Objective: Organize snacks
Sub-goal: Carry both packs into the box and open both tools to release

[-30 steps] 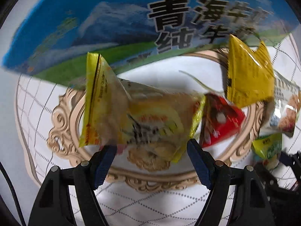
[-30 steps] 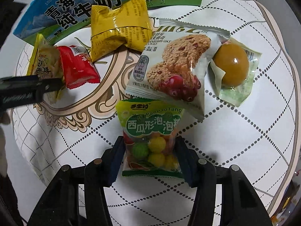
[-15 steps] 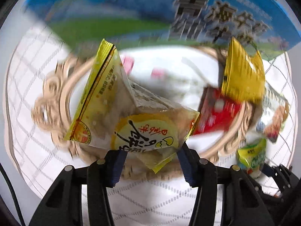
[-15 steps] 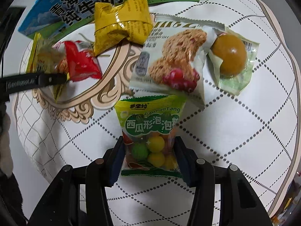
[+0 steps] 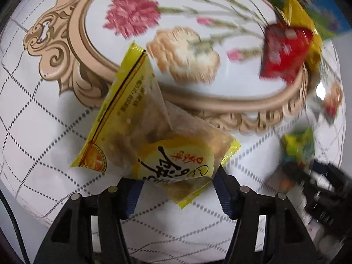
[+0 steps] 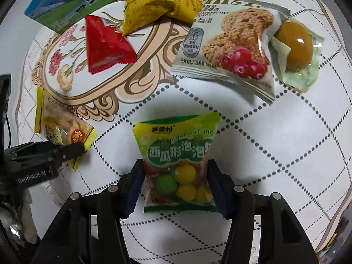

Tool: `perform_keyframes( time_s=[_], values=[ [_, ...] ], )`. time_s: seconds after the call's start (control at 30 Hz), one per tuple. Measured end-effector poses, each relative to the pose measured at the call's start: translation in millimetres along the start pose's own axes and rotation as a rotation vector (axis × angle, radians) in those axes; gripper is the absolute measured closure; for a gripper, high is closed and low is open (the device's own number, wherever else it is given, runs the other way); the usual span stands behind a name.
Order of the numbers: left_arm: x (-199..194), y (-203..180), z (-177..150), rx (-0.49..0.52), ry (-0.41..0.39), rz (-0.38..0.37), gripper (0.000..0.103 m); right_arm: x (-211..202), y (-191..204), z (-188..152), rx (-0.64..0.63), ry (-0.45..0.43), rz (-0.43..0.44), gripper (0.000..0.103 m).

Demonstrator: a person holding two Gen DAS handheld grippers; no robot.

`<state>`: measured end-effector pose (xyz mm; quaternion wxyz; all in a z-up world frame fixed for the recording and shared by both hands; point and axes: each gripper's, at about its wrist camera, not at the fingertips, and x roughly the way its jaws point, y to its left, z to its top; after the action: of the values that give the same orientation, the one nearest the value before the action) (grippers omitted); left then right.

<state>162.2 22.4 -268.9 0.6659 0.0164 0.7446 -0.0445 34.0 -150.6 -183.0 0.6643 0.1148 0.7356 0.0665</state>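
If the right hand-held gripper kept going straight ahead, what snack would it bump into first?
Probably the oat cookie packet, beyond the gum bag the right hand-held gripper holds, though height above the table is unclear.

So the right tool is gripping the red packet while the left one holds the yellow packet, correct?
Not quite. The right tool is shut on the green candy bag, as the right wrist view shows; the red packet lies loose on the cloth. The left tool does hold the yellow packet.

The desk (image 6: 286,145) is covered by a white quilted cloth, crossed by dotted diamond stitching. A beige scrolled frame (image 5: 66,50) enclosing pink and cream embroidered flowers (image 5: 132,17) is printed at its centre.
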Motion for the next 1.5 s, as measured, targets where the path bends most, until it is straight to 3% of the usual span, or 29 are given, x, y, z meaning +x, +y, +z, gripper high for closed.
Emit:
perform_keyframes(
  time_s=[0.13, 0.33, 0.47, 0.6, 0.8, 0.93, 1.07, 1.23, 1.33, 1.5],
  values=[
    [-17, -6, 17, -0.006, -0.054, 0.008, 0.053, -2, 10, 0, -0.026, -0.025, -0.031, 0.048],
    [-50, -43, 3, 0.021, -0.103, 0.0, 0.056, -14, 20, -11, -0.006, -0.049, 0.008, 0.051],
    [-93, -42, -13, 0.05, -0.152, -0.024, 0.056, -39, 16, -9, -0.012, -0.08, 0.04, 0.051],
    [-150, -44, -10, 0.065, -0.23, -0.088, 0.056, -77, 24, -2, -0.018, -0.13, 0.104, 0.051],
    [-231, -35, 37, 0.074, -0.351, -0.158, 0.056, -164, 41, 39, -0.049, -0.298, 0.188, 0.051],
    [-259, -37, 85, 0.083, -0.407, -0.127, 0.056, -202, 57, 86, -0.07, -0.385, 0.219, 0.051],
    [-261, -26, 142, 0.062, -0.371, -0.12, 0.056, -204, 75, 141, -0.074, -0.411, 0.204, 0.051],
    [-227, -14, 203, -0.016, -0.257, -0.104, 0.056, -191, 77, 206, -0.053, -0.369, 0.182, 0.051],
    [-206, -12, 220, -0.032, -0.208, -0.07, 0.056, -171, 77, 231, -0.035, -0.328, 0.184, 0.051],
    [-177, -9, 235, -0.053, -0.115, -0.084, 0.056, -134, 77, 251, -0.016, -0.226, 0.211, 0.05]
  ],
)
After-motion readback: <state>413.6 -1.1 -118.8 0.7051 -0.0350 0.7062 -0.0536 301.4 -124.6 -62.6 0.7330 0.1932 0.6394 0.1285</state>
